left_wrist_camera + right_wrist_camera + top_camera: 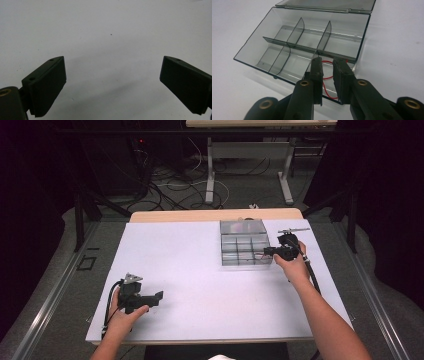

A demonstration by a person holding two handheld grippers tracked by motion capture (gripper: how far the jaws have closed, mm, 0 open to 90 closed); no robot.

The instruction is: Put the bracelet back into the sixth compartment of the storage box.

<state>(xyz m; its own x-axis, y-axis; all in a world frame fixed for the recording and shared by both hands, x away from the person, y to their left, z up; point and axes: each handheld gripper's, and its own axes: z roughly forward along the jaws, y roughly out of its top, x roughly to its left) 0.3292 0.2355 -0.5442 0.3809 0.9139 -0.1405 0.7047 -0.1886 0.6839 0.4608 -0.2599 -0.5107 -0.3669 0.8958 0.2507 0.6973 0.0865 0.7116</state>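
White counter, grey floor with cables behind. Left gripper jaws wide on bare surface; right gripper jaws narrow, apart, over red wire in clear box.

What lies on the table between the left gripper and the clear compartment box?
Nothing: in the high view, the white table is bare between the left gripper and the clear compartment box.

Glossy clear smoke-grey plastic compartment box; thin shiny red wire; matt white smooth table sheet; matt black ridged gripper pads.
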